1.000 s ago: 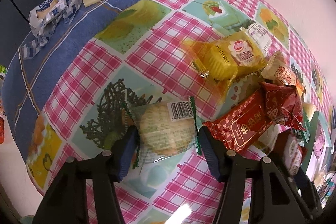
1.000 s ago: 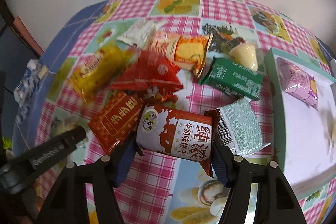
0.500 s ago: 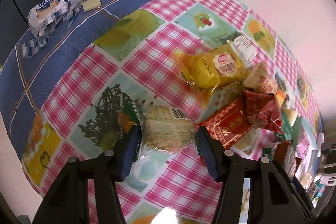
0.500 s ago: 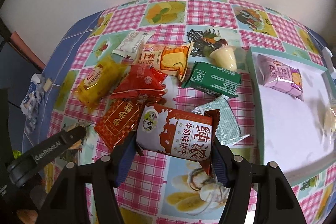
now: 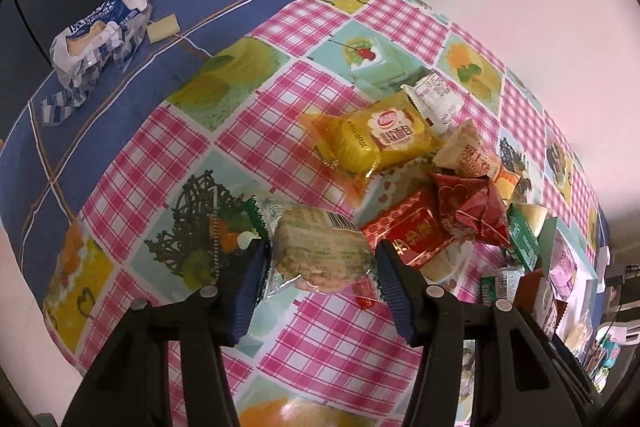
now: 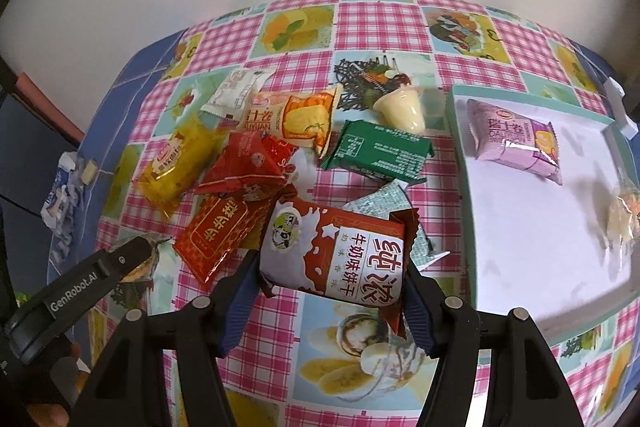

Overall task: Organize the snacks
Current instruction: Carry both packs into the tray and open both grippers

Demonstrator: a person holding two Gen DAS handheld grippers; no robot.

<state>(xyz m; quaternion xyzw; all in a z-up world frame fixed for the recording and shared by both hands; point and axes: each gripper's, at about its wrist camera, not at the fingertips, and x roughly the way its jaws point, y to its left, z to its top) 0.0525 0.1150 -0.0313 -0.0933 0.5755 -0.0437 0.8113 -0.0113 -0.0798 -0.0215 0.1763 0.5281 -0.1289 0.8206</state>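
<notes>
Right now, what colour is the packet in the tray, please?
Pale purple packet, clearest in the right wrist view.

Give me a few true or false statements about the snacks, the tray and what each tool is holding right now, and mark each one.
1. The right tool holds a brown and white milk biscuit pack. True.
2. The left tool is empty. False: it is shut on a clear-wrapped cracker pack.
3. A purple snack pack lies in the white tray. True.
4. The pudding cup is in the tray. False: it lies on the checked tablecloth, left of the tray.
5. The green pack lies beside the pudding cup. True.
</notes>
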